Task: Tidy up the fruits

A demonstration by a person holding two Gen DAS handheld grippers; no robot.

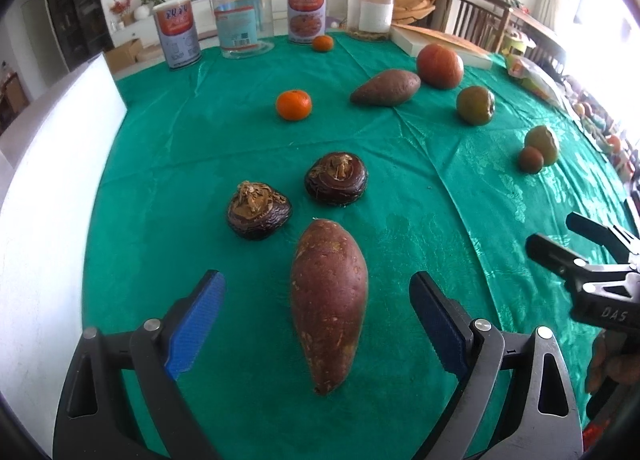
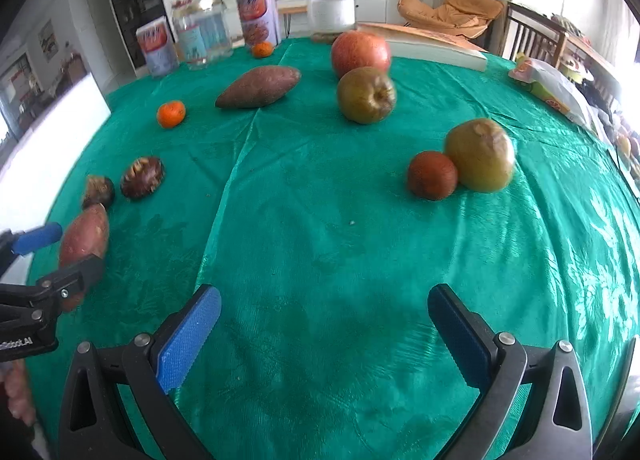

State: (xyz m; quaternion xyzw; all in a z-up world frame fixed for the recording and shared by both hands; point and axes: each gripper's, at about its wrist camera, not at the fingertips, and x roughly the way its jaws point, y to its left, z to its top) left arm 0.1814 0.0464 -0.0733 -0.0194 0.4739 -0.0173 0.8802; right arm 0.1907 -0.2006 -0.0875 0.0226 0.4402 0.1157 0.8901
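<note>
My left tool (image 1: 316,320) stands wide open and holds nothing; the near sweet potato (image 1: 328,304) lies lengthwise between its two blue pads (image 1: 196,324) on the green-clothed bench (image 1: 440,188), touching neither. I judge the step in hand to be the grasp of this sweet potato. To do it well, I would advance until the pads flank its thickest part, lower the tool close to the cloth, then close evenly across the short axis so it cannot roll or pivot. Just beyond the sweet potato sit two dark water chestnuts (image 1: 336,178); I would stop short of them. My right tool (image 2: 324,336) is also wide open and empty, well to the right of the sweet potato, over bare cloth, clear of the grasp.
</note>
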